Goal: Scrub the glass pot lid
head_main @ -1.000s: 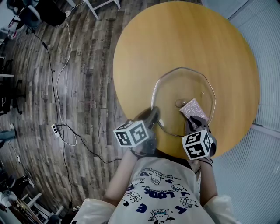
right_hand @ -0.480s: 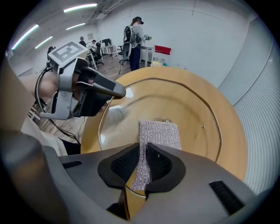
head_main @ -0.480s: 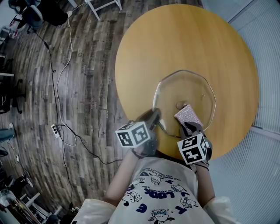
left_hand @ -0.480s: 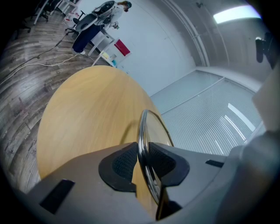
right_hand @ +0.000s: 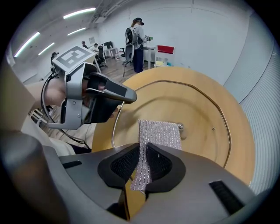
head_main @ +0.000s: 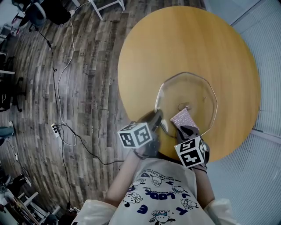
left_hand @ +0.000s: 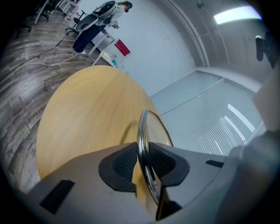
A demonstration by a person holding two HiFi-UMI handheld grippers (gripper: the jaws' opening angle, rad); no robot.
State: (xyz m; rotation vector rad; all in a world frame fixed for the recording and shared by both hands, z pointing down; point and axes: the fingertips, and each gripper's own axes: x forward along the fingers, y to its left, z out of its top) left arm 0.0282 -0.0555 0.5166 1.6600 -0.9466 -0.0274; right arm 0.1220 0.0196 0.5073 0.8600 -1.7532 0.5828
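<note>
A glass pot lid with a metal rim is held over the round wooden table, near its close edge. My left gripper is shut on the lid's rim at the near left side. My right gripper is shut on a silvery scrubbing pad; the scrubbing pad lies flat on the glass, its far end just short of the lid's centre screw. The lid fills the right gripper view, with the left gripper at its left rim.
Dark plank floor lies left of the table with a white cable and a power strip. Chair legs stand at the top. A ribbed wall panel is on the right. People stand far off by desks.
The right gripper has drawn the pad back toward me and to the left across the glass. The left gripper keeps its hold on the rim, hardly moved.
</note>
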